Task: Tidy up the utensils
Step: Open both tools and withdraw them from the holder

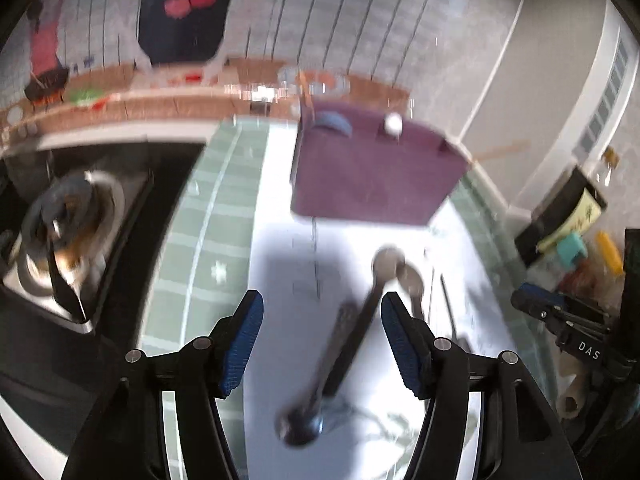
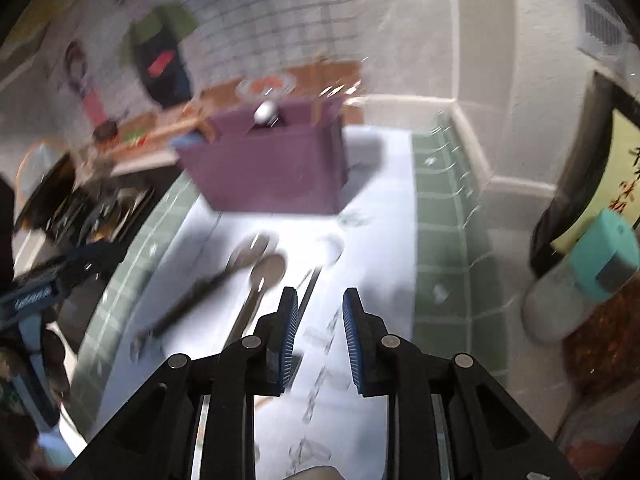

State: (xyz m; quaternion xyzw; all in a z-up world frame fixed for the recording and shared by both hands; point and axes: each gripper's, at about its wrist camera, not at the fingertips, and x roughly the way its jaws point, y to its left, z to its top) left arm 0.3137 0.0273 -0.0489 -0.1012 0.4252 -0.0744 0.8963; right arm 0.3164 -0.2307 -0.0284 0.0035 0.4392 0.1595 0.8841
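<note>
Metal spoons (image 1: 394,270) and a dark-handled utensil (image 1: 352,344) lie loose on a white sheet (image 1: 276,248) spread over the worktop, in the lower centre of the left wrist view and left of centre in the right wrist view — both pictures are blurred, so finer detail is lost. Behind them, in the upper middle, stands a purple box-shaped organizer (image 1: 372,176) with a few handles poking out of its top. Green checked cloth (image 1: 208,216) borders the white sheet on both sides. A dark sink with a metal pot (image 1: 68,224) fills the left edge; a brown ledge (image 1: 160,100) and grey tiled wall (image 1: 340,16) run across the top.

The left gripper (image 1: 322,344) stands wide open above the utensils, nothing pressed between its blue pads. The right gripper (image 2: 320,336) is partly open and empty — the white sheet shows through the gap.
</note>
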